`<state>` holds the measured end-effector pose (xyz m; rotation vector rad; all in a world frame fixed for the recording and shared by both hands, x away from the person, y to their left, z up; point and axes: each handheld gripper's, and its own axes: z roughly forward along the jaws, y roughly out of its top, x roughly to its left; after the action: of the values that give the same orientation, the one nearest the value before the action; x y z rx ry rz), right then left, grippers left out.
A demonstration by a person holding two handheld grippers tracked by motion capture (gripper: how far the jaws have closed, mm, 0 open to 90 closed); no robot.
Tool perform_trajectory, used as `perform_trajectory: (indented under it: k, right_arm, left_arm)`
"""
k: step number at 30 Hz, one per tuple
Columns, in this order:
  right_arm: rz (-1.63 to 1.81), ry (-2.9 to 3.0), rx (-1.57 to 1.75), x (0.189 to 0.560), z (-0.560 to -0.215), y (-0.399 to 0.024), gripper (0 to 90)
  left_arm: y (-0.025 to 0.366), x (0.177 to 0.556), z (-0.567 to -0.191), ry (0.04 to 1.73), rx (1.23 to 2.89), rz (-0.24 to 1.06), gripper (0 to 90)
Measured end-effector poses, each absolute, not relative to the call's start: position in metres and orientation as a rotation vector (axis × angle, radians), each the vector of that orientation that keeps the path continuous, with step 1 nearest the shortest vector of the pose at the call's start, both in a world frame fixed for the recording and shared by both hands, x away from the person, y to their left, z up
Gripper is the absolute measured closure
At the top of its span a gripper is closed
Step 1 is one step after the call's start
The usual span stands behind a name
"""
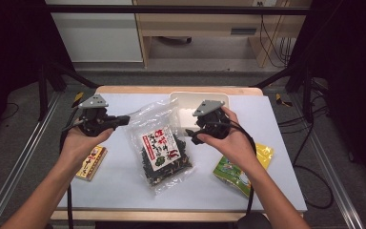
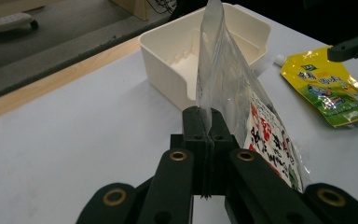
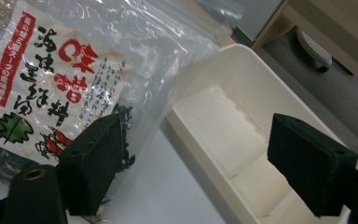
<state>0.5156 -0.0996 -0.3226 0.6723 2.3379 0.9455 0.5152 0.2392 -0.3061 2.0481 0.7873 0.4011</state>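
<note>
From the high view, your left hand-held gripper reaches in from the left and meets the upper left edge of the clear seaweed bag, which lies at the middle of the white worktop. Dark dried seaweed fills the bag's lower half under a printed label; its upper half is empty film. Behind the bag, near the far edge, sits a white plastic bin, and it looks empty. Your right hand-held gripper hovers just beside the bag's right side. A yellow-green pouch lies near the right edge, partly under your right forearm, and a small yellow packet lies on the left. Bare worktop stretches along the near edge, in front of the bag.

In the left gripper view, your jaws are clenched on the bag's thin film edge, and the film stands up between them. The white bin behind has nothing in it. The yellow-green pouch lies well apart to the right, and wide bare worktop spreads to the left.

In the right gripper view, your jaws stand wide apart and released, grasping nothing. One pad overlaps the seaweed bag's lower part; the other pad sits over the empty bin. The bag's film overlaps the bin's near corner.
</note>
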Motion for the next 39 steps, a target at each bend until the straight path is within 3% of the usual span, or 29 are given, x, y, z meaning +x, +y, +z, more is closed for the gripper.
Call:
perform_trajectory:
  k: [7,14,30,36,39]
  right_arm:
    - [0.865,2.381,0.580,0.521,-0.287,-0.101,15.5]
    - [0.828,2.387,0.540,0.524,-0.269,-0.109,19.3]
    - [0.816,2.463,0.431,0.535,-0.258,-0.105,16.6]
    - [0.832,2.535,0.375,0.540,-0.259,-0.098,21.7]
    - [0.835,2.613,0.329,0.544,-0.263,-0.093,32.2]
  left_arm:
    - [0.213,0.519,-0.282,0.684,2.099,0.426,89.3]
    - [0.195,0.523,-0.269,0.621,2.123,0.425,89.3]
    - [0.169,0.512,-0.249,0.493,2.174,0.434,89.3]
    - [0.162,0.506,-0.245,0.450,2.183,0.434,89.3]
    - [0.162,0.504,-0.244,0.437,2.184,0.434,89.2]
